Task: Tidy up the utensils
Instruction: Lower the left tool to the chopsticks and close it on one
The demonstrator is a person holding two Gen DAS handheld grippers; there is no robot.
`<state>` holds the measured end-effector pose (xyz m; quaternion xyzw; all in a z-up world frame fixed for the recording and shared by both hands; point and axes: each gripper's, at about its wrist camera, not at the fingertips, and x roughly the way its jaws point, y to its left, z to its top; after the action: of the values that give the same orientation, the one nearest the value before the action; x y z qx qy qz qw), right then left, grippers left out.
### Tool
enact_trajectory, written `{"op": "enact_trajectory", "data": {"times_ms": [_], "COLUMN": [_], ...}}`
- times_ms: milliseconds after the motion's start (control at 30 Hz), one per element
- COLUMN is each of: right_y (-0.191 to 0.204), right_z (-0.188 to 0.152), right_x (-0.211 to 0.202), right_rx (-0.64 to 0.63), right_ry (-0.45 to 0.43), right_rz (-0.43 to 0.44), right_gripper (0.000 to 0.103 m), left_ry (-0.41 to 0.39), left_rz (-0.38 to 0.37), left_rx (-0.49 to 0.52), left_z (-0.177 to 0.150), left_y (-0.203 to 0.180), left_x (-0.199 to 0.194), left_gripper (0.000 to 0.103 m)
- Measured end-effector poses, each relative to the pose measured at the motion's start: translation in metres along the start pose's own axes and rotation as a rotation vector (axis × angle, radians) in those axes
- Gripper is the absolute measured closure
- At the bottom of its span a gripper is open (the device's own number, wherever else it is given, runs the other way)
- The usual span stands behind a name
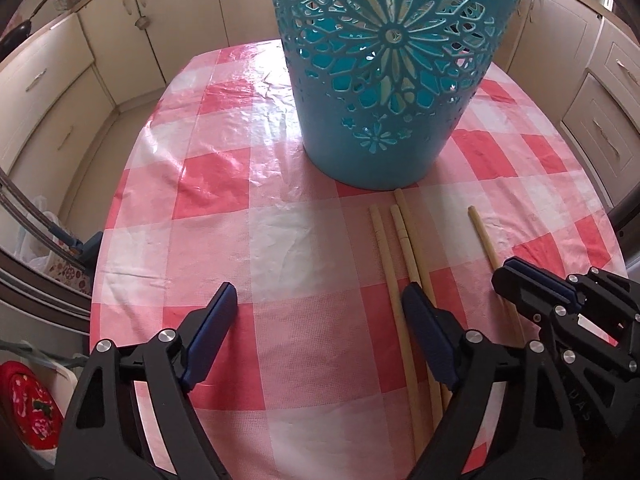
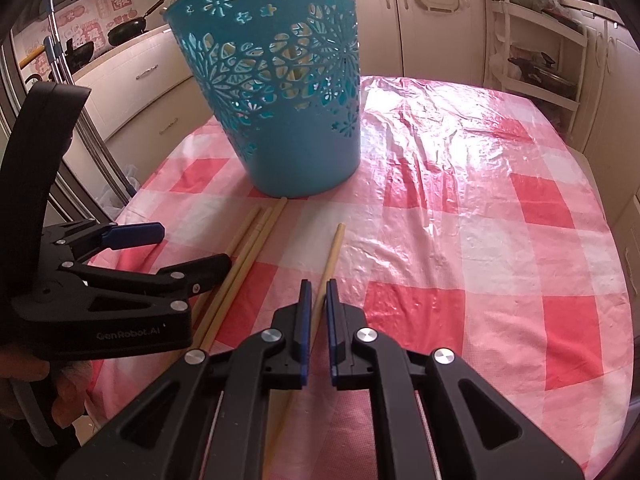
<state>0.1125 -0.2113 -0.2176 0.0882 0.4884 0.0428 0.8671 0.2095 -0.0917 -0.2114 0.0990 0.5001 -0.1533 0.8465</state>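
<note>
From the left wrist, the left gripper (image 1: pixel 316 296) hangs over the table (image 1: pixel 224 216) with its fingers spread wide and only checked tablecloth between them. Its right-hand finger (image 1: pixel 424 320) lies over three chopsticks (image 1: pixel 400 248) that run side by side from the near edge toward the blue basket (image 1: pixel 384 80); the longest one's tip touches the basket's base. A fourth chopstick (image 1: pixel 482 236) lies apart to the right, and the right gripper (image 1: pixel 532 284) is closed on it.

From the right wrist, the right gripper (image 2: pixel 318 292) has its fingers nearly together, pinching the single chopstick (image 2: pixel 334 248), whose free end points toward the basket (image 2: pixel 280 100) at the table's far left. The three chopsticks (image 2: pixel 248 248) lie to the left, partly under the left gripper (image 2: pixel 188 248), whose fingers are far apart and empty. A hand (image 2: pixel 64 392) shows at the lower left.
</note>
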Motion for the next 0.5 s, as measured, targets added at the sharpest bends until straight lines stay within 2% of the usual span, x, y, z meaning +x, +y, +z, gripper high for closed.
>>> {"op": "enact_trajectory", "data": {"times_ms": [33, 133, 200, 267, 333, 467, 500], "right_y": [0.0, 0.005, 0.007, 0.001, -0.005, 0.0, 0.001], "right_z": [0.0, 0.001, 0.004, 0.008, 0.011, 0.013, 0.013], "right_x": [0.0, 0.0, 0.001, 0.002, 0.003, 0.006, 0.006], "right_rx": [-0.002, -0.046, -0.089, -0.07, -0.031, -0.07, -0.077], "right_ry": [0.001, 0.011, 0.028, 0.041, 0.057, 0.068, 0.072], "right_rz": [-0.001, -0.015, -0.05, -0.065, -0.053, -0.054, -0.044], "right_gripper": [0.095, 0.095, 0.096, 0.096, 0.096, 0.095, 0.095], "left_ry": [-0.003, -0.022, -0.03, -0.031, -0.037, -0.039, -0.034], "left_rz": [-0.001, -0.007, -0.017, -0.026, -0.032, -0.011, -0.021], "left_rx": [0.001, 0.014, 0.02, 0.012, 0.007, 0.027, 0.041], "left_z": [0.0, 0.0, 0.001, 0.002, 0.004, 0.005, 0.007], "left_y": [0.0, -0.002, -0.001, 0.001, 0.002, -0.002, -0.003], "left_x": [-0.001, -0.005, -0.006, -0.007, -0.006, -0.004, -0.004], "left_gripper": [0.027, 0.049, 0.077, 0.081, 0.081, 0.081, 0.091]}}
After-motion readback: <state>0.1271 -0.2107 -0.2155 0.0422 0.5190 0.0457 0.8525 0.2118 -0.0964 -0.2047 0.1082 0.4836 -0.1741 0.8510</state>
